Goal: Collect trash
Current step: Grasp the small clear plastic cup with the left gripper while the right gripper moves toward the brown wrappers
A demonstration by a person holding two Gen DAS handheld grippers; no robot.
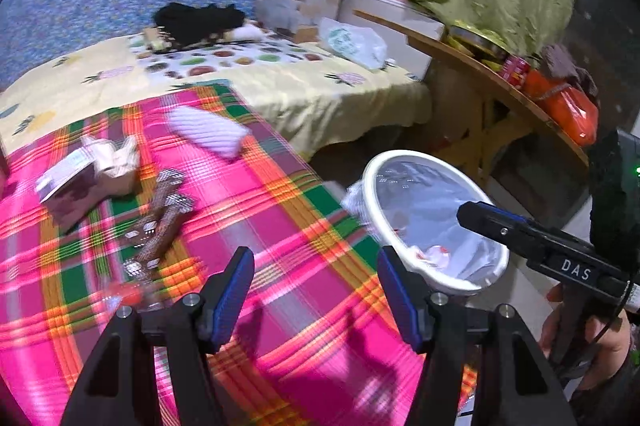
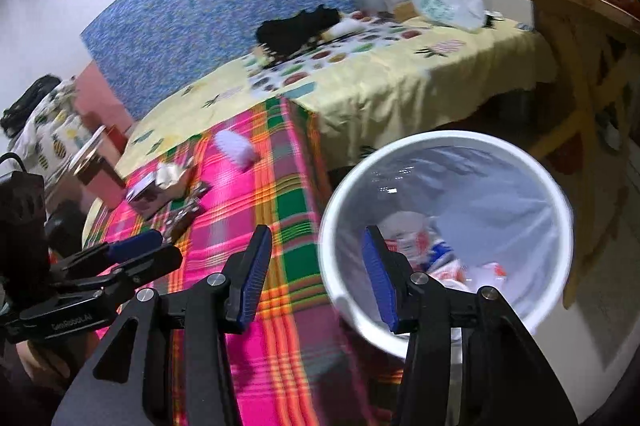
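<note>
Fingers of left gripper and right gripper stand apart, empty.

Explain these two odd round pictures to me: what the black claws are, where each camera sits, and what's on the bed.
There is no robot here. A person holds a two-finger gripper in each hand, with a wide-angle camera on each looking along its fingers. One picture is from the left gripper, the other from the right gripper. Both stand open and hold nothing. On the pink plaid blanket lie a torn carton, brown wrappers and a white wad, all blurred. Beside the bed stands a white bin with a liner, some trash already inside.
</note>
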